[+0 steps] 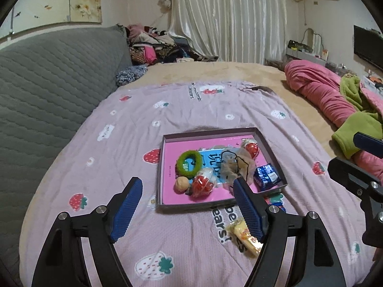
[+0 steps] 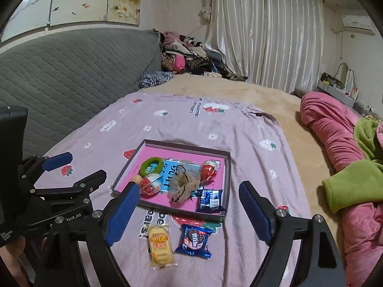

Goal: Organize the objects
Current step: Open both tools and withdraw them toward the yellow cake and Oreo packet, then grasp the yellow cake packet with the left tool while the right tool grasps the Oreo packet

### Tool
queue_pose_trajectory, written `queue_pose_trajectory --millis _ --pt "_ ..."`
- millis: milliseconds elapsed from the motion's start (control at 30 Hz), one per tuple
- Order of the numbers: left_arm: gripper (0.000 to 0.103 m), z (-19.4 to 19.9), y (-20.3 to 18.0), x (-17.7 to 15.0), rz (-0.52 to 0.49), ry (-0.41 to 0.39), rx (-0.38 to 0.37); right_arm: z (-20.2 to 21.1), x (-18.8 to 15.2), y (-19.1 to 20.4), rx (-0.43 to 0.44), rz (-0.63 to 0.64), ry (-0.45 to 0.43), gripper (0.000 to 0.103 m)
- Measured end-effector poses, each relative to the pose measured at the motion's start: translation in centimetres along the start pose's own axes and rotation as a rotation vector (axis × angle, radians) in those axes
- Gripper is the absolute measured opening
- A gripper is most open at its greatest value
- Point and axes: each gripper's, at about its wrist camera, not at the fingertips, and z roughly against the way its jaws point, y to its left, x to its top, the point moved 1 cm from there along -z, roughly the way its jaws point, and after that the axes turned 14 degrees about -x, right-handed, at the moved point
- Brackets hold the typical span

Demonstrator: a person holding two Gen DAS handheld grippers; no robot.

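Observation:
A shallow box (image 2: 228, 167) with a pink floor lies on the bed; it also shows in the left wrist view (image 1: 270, 148). It holds a green ring (image 2: 151, 165), two red egg toys (image 2: 149, 184) (image 2: 208, 170), a walnut (image 1: 181, 184), a sheer pouch (image 2: 183, 183) and a blue Oreo pack (image 2: 210, 201). In front of the box lie a yellow snack pack (image 2: 160, 244) and a second Oreo pack (image 2: 195, 240). My right gripper (image 2: 189, 198) is open and empty above them. My left gripper (image 1: 188, 192) is open and empty at the box's near-left side.
A pink strawberry-print sheet (image 2: 215, 129) covers the bed. A grey padded headboard (image 1: 47, 83) runs along the left. Pink and green blankets (image 2: 347, 167) are heaped at the right. A pile of clothes (image 2: 191, 59) and curtains stand at the back.

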Motion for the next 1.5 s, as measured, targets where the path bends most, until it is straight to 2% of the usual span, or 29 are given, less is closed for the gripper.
queue_pose_trajectory --millis 300,533,900,1500 --pt "0.080 2.6 -2.3 -1.5 -0.009 0.010 -0.004 3.5 -1.5 -1.6 -0.020 0.004 -0.012 0.087" --pt "0.080 2.0 -3.9 -3.8 -0.008 0.050 -0.003 3.3 -4.1 -2.6 -0.031 0.012 0.034 0.088" --pt "0.080 -2.8 -5.6 -6.4 0.000 0.148 -0.014 0.2 -7.5 -3.6 -0.040 0.029 0.116 0.088" --pt "0.080 -9.6 -6.5 -11.0 0.010 0.252 -0.033 -7.8 -9.7 -3.0 -0.012 0.020 0.219 0.088"
